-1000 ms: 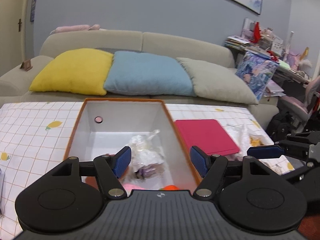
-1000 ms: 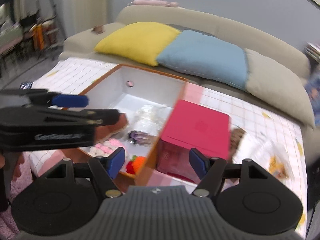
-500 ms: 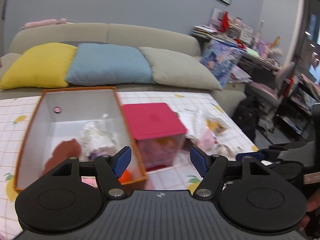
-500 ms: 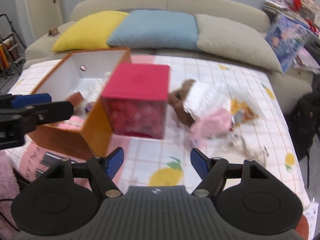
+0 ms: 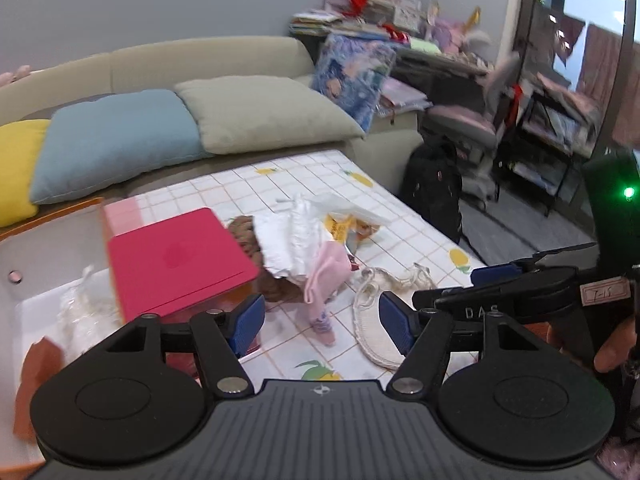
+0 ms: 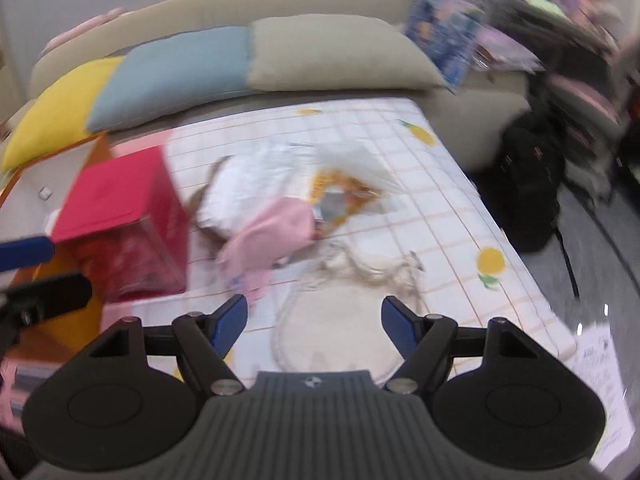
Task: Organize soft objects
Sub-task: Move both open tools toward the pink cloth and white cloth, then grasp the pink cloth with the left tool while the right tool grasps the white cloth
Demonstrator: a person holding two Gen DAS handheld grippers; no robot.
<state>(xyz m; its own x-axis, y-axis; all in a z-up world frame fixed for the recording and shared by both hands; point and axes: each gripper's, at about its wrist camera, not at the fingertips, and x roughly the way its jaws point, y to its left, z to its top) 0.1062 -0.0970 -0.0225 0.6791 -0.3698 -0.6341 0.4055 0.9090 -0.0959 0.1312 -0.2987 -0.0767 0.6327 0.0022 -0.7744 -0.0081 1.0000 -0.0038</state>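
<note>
Behind my two grippers a beige sofa [image 5: 208, 60] with yellow, blue and grey cushions runs along the far edge of the table [image 5: 280, 176], whose white checked cloth carries lemon prints. What I am after is the heap of soft things in the middle of that cloth: a pink garment [image 6: 276, 232] lies draped over a white frilly cloth [image 6: 256, 176], something brown and woolly [image 5: 244, 232] pokes out from beneath, and a crinkled clear bag with a yellow print [image 6: 340, 188] leans on the far side. Nearer to me a cream cloth piece with cords [image 6: 340, 320] lies flat, just ahead of my right gripper [image 6: 314, 326], whose jaws stand wide and have nothing between them. My left gripper [image 5: 322, 322] is equally wide and empty, aimed at the low end of the pink garment. Left of the heap, a red-lidded clear box [image 5: 176, 260] stands against the orange-walled bin [image 5: 52, 208], where a few items already sit. From here I judge the main risk is a muddled grab: the pieces overlap, so closing on the pink one may drag the white cloth or the bag along and spill them off the table's near or right edge. The cream piece's loose cords could snag a finger. With both grippers converging on the same pile, they might also knock together, and the right view is blurred enough that I cannot judge my margins well.
</note>
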